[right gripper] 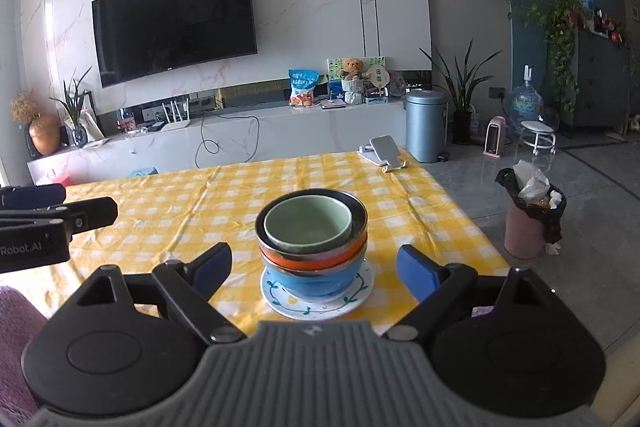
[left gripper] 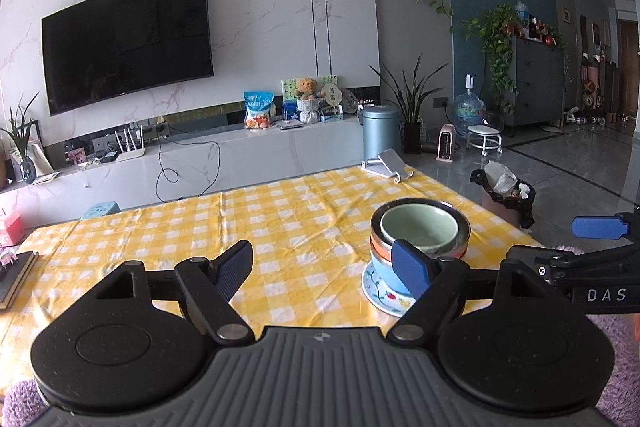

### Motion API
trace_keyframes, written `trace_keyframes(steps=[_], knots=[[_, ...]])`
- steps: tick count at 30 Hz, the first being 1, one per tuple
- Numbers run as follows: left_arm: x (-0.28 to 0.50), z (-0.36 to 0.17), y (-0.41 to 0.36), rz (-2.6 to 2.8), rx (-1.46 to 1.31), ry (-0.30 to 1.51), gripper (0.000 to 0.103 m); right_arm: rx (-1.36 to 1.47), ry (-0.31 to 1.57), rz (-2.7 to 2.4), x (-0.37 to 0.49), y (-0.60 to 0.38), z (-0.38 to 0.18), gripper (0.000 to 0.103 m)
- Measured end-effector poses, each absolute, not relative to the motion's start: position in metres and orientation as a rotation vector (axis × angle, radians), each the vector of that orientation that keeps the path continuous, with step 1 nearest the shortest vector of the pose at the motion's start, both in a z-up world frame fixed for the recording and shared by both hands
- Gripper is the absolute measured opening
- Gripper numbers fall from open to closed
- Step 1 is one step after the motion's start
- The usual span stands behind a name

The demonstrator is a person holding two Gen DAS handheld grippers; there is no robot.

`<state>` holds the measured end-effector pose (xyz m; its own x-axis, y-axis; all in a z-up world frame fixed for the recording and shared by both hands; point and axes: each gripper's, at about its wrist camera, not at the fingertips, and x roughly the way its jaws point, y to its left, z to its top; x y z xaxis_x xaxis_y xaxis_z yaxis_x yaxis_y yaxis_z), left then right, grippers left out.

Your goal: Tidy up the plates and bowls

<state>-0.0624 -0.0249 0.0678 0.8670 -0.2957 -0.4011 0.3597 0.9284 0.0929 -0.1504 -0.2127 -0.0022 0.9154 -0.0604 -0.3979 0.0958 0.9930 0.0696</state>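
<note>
A: Where is the stack sitting?

B: On the desk covered by the yellow-and-white checked cloth (right gripper: pixel 168 227), toward its near right part. At the bottom a white round plate painted with green vines (right gripper: pixel 320 301) is lying flat. A blue bowl (right gripper: pixel 316 277) is standing on it, an orange bowl with a metal rim (right gripper: pixel 312 255) is nesting in that, a shiny steel-rimmed bowl (right gripper: pixel 356 211) comes next, and a pale green ceramic bowl (right gripper: pixel 308 223) is sitting inside at the top.

A: Which way is it pointing?

B: Every mouth is facing up, so the long axis of the stack is running vertically. The green bowl is sitting off-centre, toward the left wall of the steel one.

A: And the tools?

B: The right tool (right gripper: pixel 314 267) is standing released, its blue pads wide on either side of the stack and apart from it. The left tool (left gripper: pixel 324 267) is also spread wide and gripping nothing; its right pad (left gripper: pixel 410 267) is overlapping the stack in its own view, and I cannot tell whether it is touching
</note>
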Motion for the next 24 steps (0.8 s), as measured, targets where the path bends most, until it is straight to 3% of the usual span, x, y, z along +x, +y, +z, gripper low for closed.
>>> trace_keyframes(steps=[2, 24], knots=[[-0.064, 0.058, -0.026, -0.332, 0.185, 0.42, 0.093, 0.043, 0.409, -0.091, -0.153, -0.204, -0.012, 0.093], [-0.059, -0.015, -0.046, -0.268, 0.339, 0.636, 0.094, 0.093, 0.547, -0.126, -0.14, -0.206, -0.074, 0.094]])
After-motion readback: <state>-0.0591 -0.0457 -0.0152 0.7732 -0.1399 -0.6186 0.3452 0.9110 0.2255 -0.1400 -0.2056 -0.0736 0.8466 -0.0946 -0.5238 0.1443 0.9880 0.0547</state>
